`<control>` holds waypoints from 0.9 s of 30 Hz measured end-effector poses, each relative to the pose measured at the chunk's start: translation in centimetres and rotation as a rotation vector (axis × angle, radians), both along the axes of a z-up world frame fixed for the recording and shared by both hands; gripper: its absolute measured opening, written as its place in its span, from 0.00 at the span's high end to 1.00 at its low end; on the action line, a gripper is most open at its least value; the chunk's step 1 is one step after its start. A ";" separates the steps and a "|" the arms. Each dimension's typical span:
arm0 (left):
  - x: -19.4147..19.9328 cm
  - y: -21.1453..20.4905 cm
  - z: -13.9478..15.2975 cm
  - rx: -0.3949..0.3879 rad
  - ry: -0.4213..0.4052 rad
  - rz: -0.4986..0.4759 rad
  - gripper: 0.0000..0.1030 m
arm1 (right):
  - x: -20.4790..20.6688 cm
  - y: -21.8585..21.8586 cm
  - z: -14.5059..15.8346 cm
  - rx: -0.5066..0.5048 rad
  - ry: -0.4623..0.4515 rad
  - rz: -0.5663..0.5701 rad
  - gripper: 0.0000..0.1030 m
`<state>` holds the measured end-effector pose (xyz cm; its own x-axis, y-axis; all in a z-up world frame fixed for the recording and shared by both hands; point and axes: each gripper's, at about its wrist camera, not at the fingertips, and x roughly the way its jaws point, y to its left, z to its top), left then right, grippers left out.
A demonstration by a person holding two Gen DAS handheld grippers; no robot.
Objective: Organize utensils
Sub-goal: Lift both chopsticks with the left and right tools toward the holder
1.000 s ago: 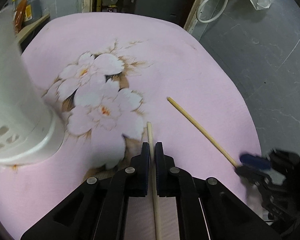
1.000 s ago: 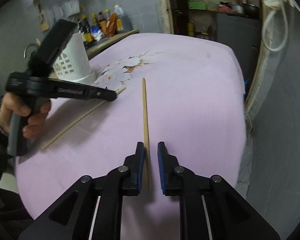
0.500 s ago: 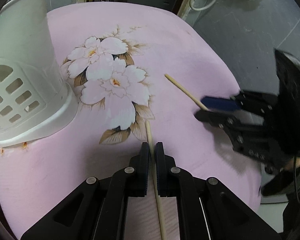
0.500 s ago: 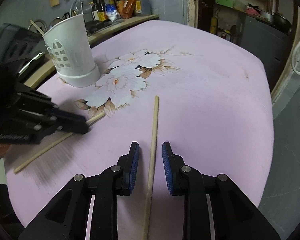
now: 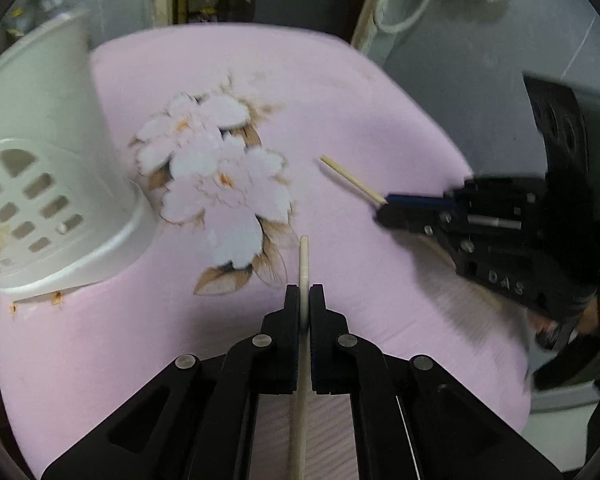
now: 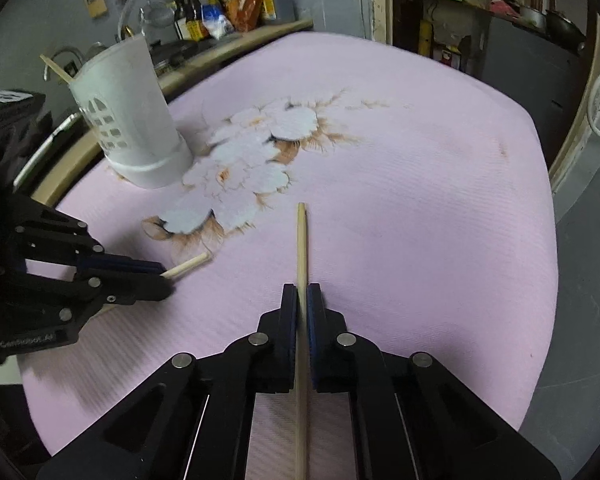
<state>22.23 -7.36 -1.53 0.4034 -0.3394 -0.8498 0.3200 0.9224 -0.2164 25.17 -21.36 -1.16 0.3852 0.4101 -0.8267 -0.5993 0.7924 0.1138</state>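
Note:
My left gripper (image 5: 304, 292) is shut on a pale wooden chopstick (image 5: 304, 256) whose tip sticks out ahead of the jaws, above the pink floral cloth. My right gripper (image 6: 302, 292) is shut on a second wooden chopstick (image 6: 301, 240), also pointing forward. Each gripper shows in the other's view: the right gripper (image 5: 384, 204) with its chopstick (image 5: 350, 178), the left gripper (image 6: 162, 276) with its chopstick (image 6: 188, 266). A white perforated utensil holder (image 6: 130, 120) stands at the far left with one chopstick (image 6: 56, 68) in it; it also shows in the left wrist view (image 5: 48, 168).
The table has a pink cloth (image 6: 400, 200) with a white flower print (image 6: 252, 160). A wooden shelf with bottles (image 6: 228, 4) runs behind the holder. The table edge drops to grey floor (image 6: 580, 280) on the right. A white cord (image 5: 404, 4) hangs at the back.
My right gripper has shut on its chopstick. Both grippers have lifted and swung toward the holder, each with its chopstick.

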 end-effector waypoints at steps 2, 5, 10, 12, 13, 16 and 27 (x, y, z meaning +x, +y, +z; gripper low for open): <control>-0.6 0.6 1.0 -0.044 -0.061 0.029 0.98 | -0.8 -0.4 1.0 0.059 -0.042 -0.014 0.97; -1.6 1.7 2.8 -0.122 -0.174 0.081 0.98 | -2.5 -0.6 3.0 0.145 -0.153 -0.028 0.97; -3.6 3.5 5.7 -0.181 -0.426 0.176 0.98 | -5.6 0.0 6.3 0.278 -0.381 -0.029 0.97; -3.8 3.7 6.9 -0.163 -0.525 0.212 0.98 | -6.8 0.6 7.2 0.296 -0.491 -0.026 0.97; -4.0 3.7 7.3 -0.154 -0.562 0.228 0.98 | -7.5 1.1 7.7 0.299 -0.548 -0.028 0.97; -4.8 4.2 8.4 -0.146 -0.680 0.278 0.98 | -8.6 2.1 8.7 0.324 -0.652 -0.031 0.97; -6.1 9.8 12.8 -0.228 -0.961 0.408 0.98 | -7.4 3.9 13.3 0.538 -0.825 -0.026 0.97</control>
